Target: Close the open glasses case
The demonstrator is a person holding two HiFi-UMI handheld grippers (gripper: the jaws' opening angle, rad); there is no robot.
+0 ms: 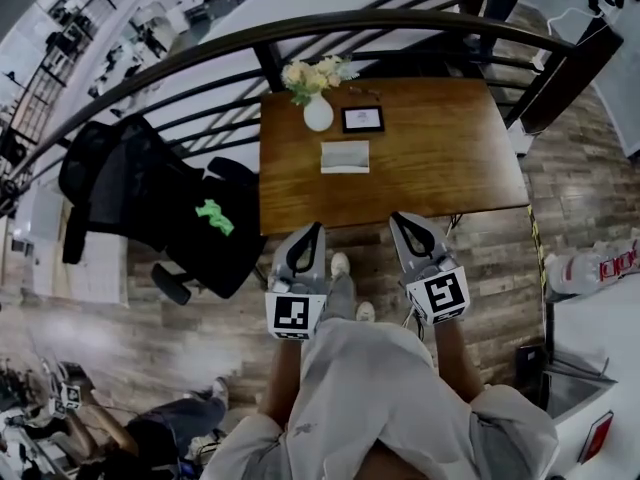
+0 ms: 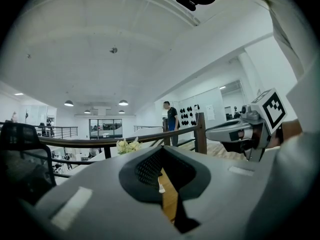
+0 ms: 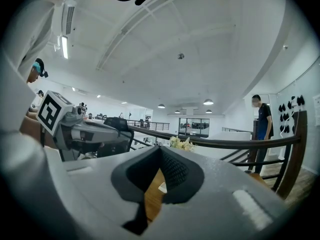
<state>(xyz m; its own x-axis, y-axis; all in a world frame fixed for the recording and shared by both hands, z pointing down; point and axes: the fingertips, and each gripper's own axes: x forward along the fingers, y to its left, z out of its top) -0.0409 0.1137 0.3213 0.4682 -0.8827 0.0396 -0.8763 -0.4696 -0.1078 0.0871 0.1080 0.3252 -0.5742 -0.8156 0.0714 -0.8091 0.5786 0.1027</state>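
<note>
The glasses case [image 1: 345, 156] is a pale, flat rectangle lying near the middle of the brown wooden table [image 1: 450, 158]; from here I cannot make out its lid. Both grippers hang in the air short of the table's near edge, well apart from the case. My left gripper [image 1: 318, 229] has its jaws closed tip to tip with nothing between them, and it points at the table [image 2: 161, 150]. My right gripper [image 1: 397, 218] is shut the same way and holds nothing [image 3: 161, 149]. Each gripper shows at the side of the other's view.
A white vase of flowers [image 1: 318, 111] and a small framed card [image 1: 362, 119] stand behind the case. A dark curved railing [image 1: 300, 28] runs behind the table. A black office chair [image 1: 150, 203] stands to the left. A person [image 2: 171, 121] stands beyond the railing.
</note>
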